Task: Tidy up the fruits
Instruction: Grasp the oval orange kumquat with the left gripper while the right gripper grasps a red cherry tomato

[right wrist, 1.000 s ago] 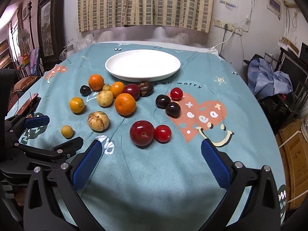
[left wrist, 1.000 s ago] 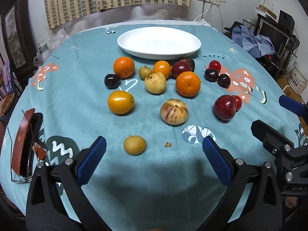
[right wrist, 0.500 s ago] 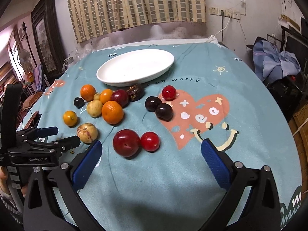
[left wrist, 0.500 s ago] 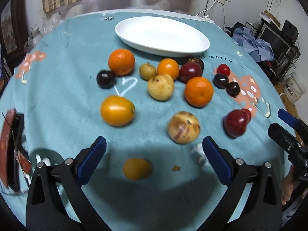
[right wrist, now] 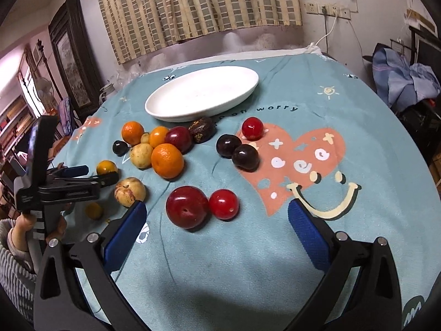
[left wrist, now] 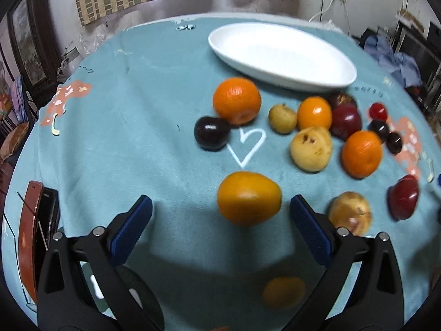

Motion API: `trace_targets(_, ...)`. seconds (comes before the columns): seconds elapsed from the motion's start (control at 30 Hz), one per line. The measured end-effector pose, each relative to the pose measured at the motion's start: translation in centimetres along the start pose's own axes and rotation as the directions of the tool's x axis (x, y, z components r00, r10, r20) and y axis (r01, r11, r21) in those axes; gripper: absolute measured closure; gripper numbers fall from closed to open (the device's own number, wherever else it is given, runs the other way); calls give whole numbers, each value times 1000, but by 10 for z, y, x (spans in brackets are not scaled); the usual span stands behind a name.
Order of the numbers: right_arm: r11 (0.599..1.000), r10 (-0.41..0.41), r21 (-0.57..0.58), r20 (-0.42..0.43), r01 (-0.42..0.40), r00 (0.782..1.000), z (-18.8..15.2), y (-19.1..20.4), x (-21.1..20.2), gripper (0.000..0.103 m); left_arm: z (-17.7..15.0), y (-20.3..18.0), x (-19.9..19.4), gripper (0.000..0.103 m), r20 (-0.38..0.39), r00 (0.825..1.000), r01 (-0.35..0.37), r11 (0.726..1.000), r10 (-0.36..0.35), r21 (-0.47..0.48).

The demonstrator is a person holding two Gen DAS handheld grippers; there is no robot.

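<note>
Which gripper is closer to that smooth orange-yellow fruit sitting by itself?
Left. The left gripper is open right in front of the orange-yellow fruit. The right gripper is farther off, near the red plums.

tablecloth [right wrist: 317,143] print reads "worry" (word before it half hidden by fruit).

Fifteen fruits [right wrist: 167,160], one plate [right wrist: 202,93]

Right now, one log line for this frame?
left gripper: open, around yellow-orange fruit | right gripper: open, near red plum | white plate: empty
</note>
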State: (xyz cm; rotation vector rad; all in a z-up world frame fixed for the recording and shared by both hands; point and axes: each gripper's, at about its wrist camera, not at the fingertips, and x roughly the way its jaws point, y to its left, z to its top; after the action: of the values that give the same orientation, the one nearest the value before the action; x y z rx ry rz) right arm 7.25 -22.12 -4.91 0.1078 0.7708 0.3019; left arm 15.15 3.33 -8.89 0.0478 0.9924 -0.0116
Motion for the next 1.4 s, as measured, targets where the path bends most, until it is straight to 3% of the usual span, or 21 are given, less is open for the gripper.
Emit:
trace_targets(0.1, 1000, -9, -6, -3, 9, 1000, -1, 0, 2, 1, 0, 8, 6, 2, -25, 999, 34, 999, -35, -26)
trace_targets(0.43, 999, 5, 41, -42, -3, 999, -1, -9, 10, 1, -2, -5, 5, 2, -21, 1000, 22, 1000, -22, -13)
trace_targets(0.6, 998, 37, 43, -59, -35, 998, -2, -9, 14, 1, 1, -2, 4, 2, 16, 997, 76, 996, -77, 35)
trace_targets(0.7, 997, 55, 63, -60, -51, 997, -2, -11, 15, 1, 1, -7, 1, 12, 40, 996, 72, 996, -74, 61)
trace_targets(0.8, 996, 62, 74, -55, -58, 997, -3, -13, 15, 1, 2, -6, 0, 41, 41, 995, 84, 994, -86, 66)
trace_targets(0.9, 995, 61, 82, -45, -57, 997, -3, -14, 14, 2, 3, -2, -4, 60, 50, 993, 104, 992, -108, 67)
trace_targets(0.93, 995, 61, 85, -43, -57, 997, -3, -14, 14, 5, 2, 0, -6, 60, 49, 993, 109, 992, -112, 68)
trace_targets(1.0, 993, 68, 97, -53, -62, 996, -3, -17, 16, 26, -3, 2, -10, 60, 48, 990, 132, 989, -135, 72)
trace_targets(1.1, 992, 87, 95, -93, -79, 992, -5, -18, 21, 40, -9, 1, -16, 60, 64, 987, 138, 986, -145, 93)
trace_targets(1.17, 997, 58, 48, -115, -53, 992, -5, -12, 24, 45, -11, 0, -20, 60, 82, 985, 144, 984, -152, 101)
trace_targets(1.33, 998, -30, -60, -122, 23, 992, 6, -4, 27, 47, -11, -2, -18, 60, 72, 982, 164, 981, -172, 108)
trace_targets(1.4, 998, -31, -59, -138, 23, 990, 12, -9, 32, 47, -11, -1, -17, 60, 68, 982, 170, 980, -177, 101)
